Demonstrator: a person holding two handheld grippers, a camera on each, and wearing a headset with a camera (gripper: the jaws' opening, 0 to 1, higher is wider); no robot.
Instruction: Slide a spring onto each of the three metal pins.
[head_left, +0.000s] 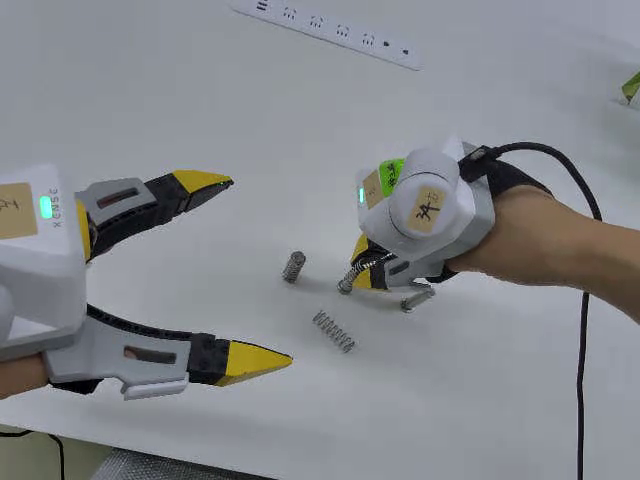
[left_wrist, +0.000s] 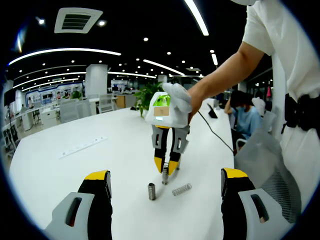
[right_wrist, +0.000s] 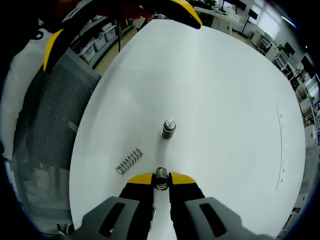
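R gripper (right_wrist: 161, 181) pinches a spring (head_left: 350, 277) btwn yellow tips, bottom centre of its view; L gripper (head_left: 255, 270) spread wide, empty, left of head view. Best: keep coil axis in line w/ pin, squeeze lightly, thin wire likely buckles. Beyond: sprung pin (right_wrist: 169, 128) upright mid-frame, loose spring (right_wrist: 129, 161) lower left, smooth white bench (head_left: 150, 80).

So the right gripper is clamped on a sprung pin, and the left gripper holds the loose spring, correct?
No. The left gripper is open and empty; the loose spring lies on the table, per the head view. The right gripper does clamp a sprung pin.
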